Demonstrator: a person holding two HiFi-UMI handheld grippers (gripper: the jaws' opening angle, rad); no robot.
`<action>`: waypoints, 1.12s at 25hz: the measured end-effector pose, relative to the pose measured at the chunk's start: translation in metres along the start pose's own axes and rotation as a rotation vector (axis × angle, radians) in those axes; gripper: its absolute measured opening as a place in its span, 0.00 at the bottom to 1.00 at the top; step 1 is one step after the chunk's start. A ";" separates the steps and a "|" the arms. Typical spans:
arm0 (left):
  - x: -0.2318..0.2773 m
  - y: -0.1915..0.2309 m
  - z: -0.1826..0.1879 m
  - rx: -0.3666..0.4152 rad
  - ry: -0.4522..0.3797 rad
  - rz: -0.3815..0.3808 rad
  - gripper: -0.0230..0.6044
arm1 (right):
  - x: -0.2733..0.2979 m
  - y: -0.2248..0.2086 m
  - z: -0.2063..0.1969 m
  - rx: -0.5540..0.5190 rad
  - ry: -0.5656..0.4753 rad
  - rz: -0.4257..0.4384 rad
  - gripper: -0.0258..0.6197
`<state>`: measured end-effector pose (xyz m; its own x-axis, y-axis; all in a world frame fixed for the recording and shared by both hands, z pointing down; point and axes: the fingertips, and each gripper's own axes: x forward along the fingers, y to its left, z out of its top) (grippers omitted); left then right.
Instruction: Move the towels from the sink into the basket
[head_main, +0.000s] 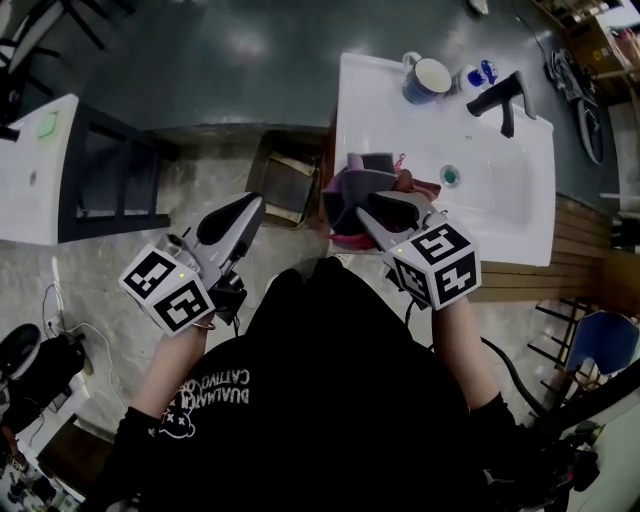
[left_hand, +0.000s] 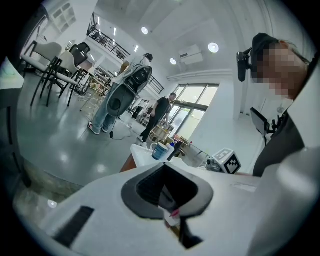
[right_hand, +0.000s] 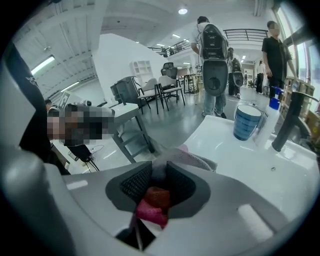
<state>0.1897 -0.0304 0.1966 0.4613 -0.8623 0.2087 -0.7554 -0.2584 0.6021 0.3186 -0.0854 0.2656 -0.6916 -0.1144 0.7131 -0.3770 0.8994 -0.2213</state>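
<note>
Right gripper: clenched on a red towel at the sink's left edge, just beside the basket; I judge the transfer will be short. Left gripper: closed, empty, held aside, apparently to stay clear.

The towels at the left edge of the sink are partly hidden beneath the right tool, and what holds them cannot be told. Between its pads, the red towel is mostly covered by the tool's body.
</note>
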 end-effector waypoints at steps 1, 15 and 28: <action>-0.001 0.001 0.000 -0.001 0.002 0.001 0.04 | 0.000 0.000 0.000 0.001 0.000 -0.007 0.19; -0.017 -0.018 0.016 0.051 -0.008 -0.060 0.04 | -0.033 0.001 0.025 0.085 -0.149 -0.128 0.08; -0.081 -0.025 0.025 0.087 -0.037 -0.129 0.04 | -0.079 0.042 0.072 0.166 -0.425 -0.246 0.08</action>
<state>0.1592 0.0348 0.1454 0.5411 -0.8344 0.1049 -0.7294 -0.4035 0.5525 0.3127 -0.0688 0.1523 -0.7465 -0.5066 0.4314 -0.6289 0.7489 -0.2087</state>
